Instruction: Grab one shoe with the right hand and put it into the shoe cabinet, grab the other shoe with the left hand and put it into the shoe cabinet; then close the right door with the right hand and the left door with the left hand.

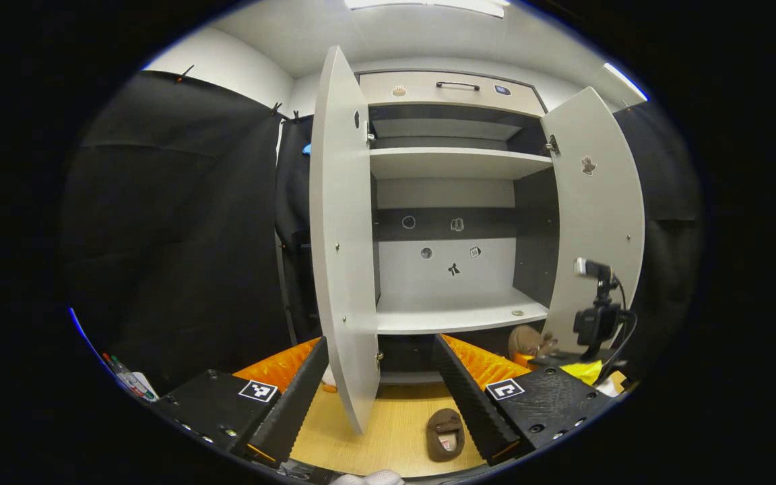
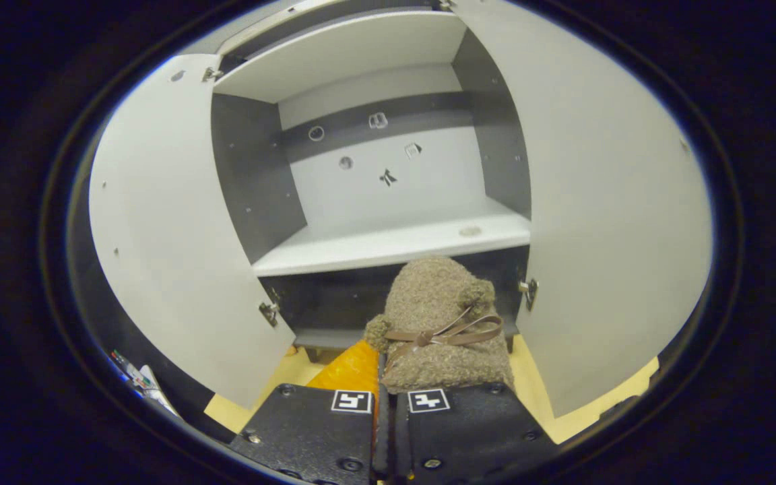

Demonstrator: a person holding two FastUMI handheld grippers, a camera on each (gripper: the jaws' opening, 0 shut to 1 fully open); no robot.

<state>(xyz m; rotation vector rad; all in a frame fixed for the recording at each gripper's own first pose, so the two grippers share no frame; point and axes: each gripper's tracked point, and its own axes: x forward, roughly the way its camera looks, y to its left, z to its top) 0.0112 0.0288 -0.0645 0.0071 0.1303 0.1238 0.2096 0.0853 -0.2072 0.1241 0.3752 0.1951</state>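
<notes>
The right gripper [image 2: 388,394] holds the first shoe [image 2: 438,323], a fuzzy brown slipper with a bow, its fingers clamped together on the heel end, toe pointing at the shoe cabinet [image 2: 388,239]. The slipper hangs just in front of the lower shelf's front edge, slightly below it and between the two open doors. To place it well, the person should lift it clear of that edge, carry it toward the shelf's right half, and let go only once the sole rests flat. The left gripper [image 1: 381,397] waits with fingers wide apart; the second shoe [image 1: 445,434] lies on the wooden floor [image 1: 388,431] below it, near the left door's [image 1: 341,236] bottom corner.
</notes>
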